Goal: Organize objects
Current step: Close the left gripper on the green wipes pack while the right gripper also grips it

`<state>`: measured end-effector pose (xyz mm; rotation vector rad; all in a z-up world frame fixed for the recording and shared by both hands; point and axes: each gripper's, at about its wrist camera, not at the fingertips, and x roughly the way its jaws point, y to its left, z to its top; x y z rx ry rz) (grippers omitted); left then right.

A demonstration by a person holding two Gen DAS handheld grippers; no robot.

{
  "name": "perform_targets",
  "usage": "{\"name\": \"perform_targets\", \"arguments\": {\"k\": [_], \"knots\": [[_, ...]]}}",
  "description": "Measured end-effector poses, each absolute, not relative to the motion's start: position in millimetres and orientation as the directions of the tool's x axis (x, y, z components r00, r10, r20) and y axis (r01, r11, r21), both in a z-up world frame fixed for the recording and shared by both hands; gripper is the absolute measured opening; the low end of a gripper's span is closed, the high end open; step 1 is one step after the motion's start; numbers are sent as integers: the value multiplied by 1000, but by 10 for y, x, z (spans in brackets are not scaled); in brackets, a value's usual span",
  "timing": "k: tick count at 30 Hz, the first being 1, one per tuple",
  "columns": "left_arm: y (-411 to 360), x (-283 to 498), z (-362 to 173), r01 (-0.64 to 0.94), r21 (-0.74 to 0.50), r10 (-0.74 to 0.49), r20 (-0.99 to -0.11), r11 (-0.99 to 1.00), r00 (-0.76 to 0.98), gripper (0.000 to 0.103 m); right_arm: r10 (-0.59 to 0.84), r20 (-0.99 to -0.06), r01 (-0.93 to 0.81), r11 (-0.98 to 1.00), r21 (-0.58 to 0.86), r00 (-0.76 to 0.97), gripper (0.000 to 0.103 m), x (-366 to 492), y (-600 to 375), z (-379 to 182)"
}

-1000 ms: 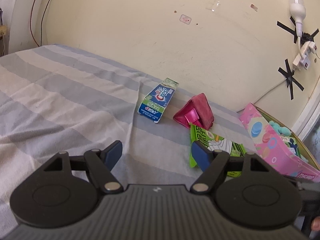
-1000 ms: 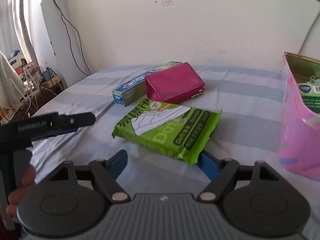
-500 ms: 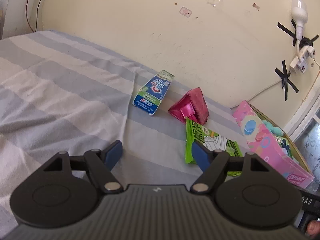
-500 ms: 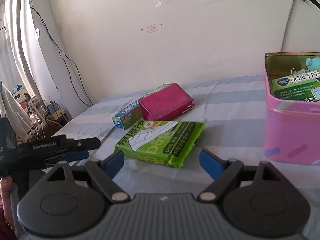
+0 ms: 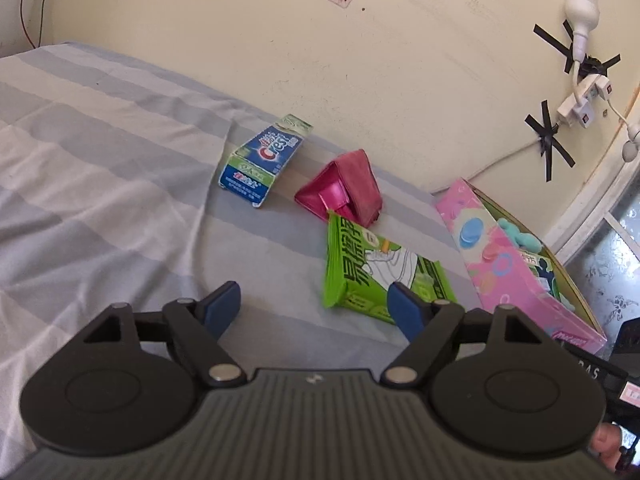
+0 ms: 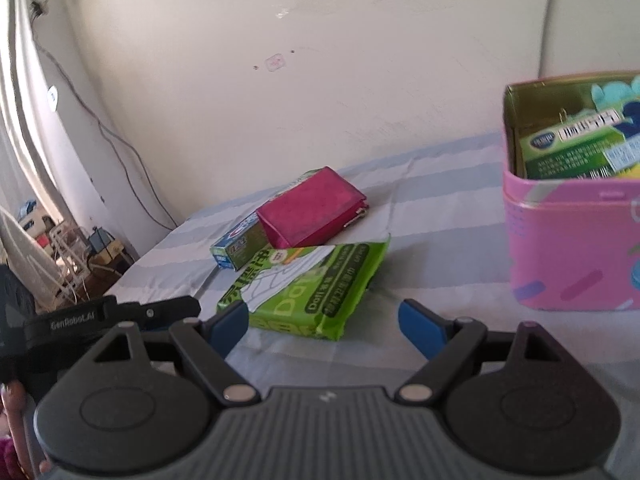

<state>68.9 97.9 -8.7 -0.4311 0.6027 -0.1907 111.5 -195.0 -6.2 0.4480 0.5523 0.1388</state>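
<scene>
A striped bed sheet holds a blue and green toothpaste box, a magenta pouch and a green wipes pack. An open pink tin with packets inside stands to the right. My left gripper hovers short of the green pack, its jaws opening with nothing between them. My right gripper is open, and the green pack lies just past its fingertips, untouched. Beyond that pack are the pouch, the toothpaste box and the pink tin.
The wall runs right behind the objects, with a bulb and taped plugs above the tin. In the right wrist view the left tool's black body is close on the left. The bed's edge, a curtain and floor clutter lie beyond it.
The left jaws have spread a little, and its view has swung slightly toward the green pack. The right gripper has rolled, widened and edged closer to the pack.
</scene>
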Motion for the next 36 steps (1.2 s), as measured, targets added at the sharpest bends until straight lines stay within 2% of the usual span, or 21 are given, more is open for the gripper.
{"name": "perform_targets", "arguments": {"k": [5, 22, 31, 36], "knots": [[949, 720, -42, 61, -486, -333, -496, 872, 802, 82, 250, -479, 5, 883, 470, 842, 85, 1127, -1982, -82], [868, 784, -75, 71, -469, -337, -514, 880, 789, 82, 258, -482, 6, 877, 480, 837, 82, 1134, -1990, -82], [978, 733, -16, 64, -513, -351, -486, 856, 800, 82, 260, -487, 6, 878, 479, 834, 80, 1135, -1985, -85], [969, 823, -11, 55, -516, -355, -503, 855, 788, 81, 254, -496, 15, 880, 475, 830, 80, 1154, -1975, -86]]}}
